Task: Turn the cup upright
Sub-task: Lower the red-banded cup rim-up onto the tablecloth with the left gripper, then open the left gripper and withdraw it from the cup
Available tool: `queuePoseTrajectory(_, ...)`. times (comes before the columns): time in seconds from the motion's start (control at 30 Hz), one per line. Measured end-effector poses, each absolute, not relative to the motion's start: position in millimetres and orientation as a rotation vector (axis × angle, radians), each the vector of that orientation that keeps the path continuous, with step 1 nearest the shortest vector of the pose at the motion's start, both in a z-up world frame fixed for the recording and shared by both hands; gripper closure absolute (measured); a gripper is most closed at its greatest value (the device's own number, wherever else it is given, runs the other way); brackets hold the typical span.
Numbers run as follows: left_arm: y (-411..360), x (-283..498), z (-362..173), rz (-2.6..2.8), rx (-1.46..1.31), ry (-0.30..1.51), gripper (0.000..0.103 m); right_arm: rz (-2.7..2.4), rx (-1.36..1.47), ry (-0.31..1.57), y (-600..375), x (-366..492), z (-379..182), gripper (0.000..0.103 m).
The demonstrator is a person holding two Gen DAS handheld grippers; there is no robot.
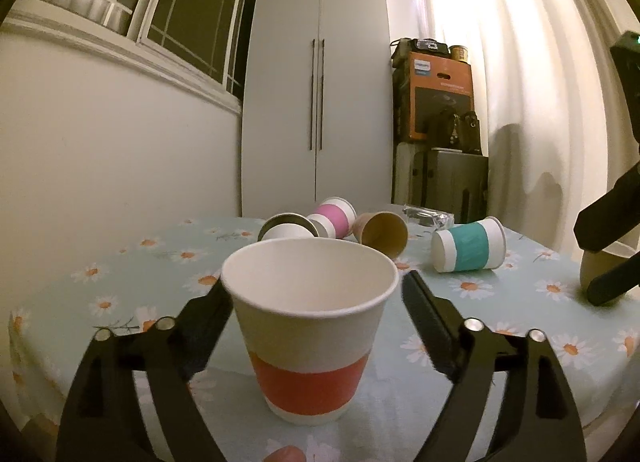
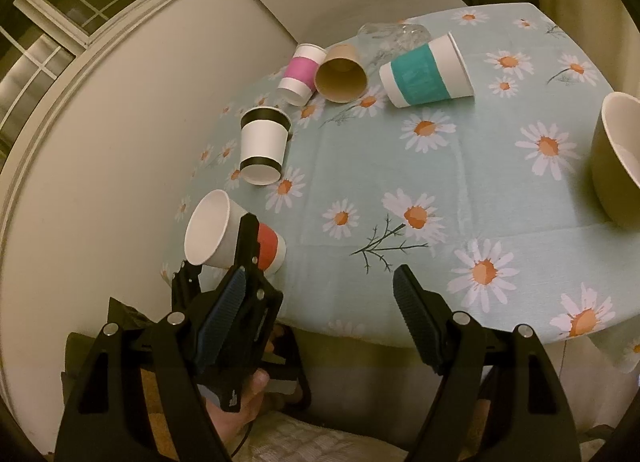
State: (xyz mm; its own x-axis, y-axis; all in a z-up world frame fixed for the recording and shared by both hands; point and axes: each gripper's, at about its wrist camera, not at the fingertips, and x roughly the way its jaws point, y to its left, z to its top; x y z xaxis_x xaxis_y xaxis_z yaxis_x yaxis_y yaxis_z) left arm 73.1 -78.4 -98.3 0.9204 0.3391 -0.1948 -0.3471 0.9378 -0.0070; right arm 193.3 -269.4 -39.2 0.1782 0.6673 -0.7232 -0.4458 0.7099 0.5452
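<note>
Red-banded cup (image 1: 310, 330) upright on the desk (image 1: 500, 302), near its front left edge, between the left gripper (image 1: 316, 302) fingers.

Left fingers spread just wider than the rim, not clearly pressing the cup wall. Right gripper (image 2: 320, 302) over the desk's near edge, fingers wide apart, holding nothing. Beyond: black-banded cup (image 2: 264, 145), pink-banded cup (image 2: 300, 73), brown cup (image 2: 340, 73) and teal-banded cup (image 2: 426, 71), all lying on their sides.
</note>
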Motion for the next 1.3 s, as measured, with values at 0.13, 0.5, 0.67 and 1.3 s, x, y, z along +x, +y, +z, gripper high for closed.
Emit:
queuePoseTrajectory(0.13,-73,73,-92,0.360,-0.057,0.221,0.006,0.810,0.224,1.138,-268,191,-38,0.027)
queuePoseTrajectory(0.5,-64,51,-45,0.279,-0.054,0.306,0.006,0.839,0.224,1.122,-265,189,-34,0.027)
queuePoseTrajectory(0.67,-57,38,-14,0.211,-0.076,0.387,0.006,0.857,0.219,1.096,-264,185,-29,0.027)
queuePoseTrajectory(1.3,-23,19,20,0.027,-0.037,0.631,0.006,0.860,0.016,0.912,-243,138,-13,0.027)
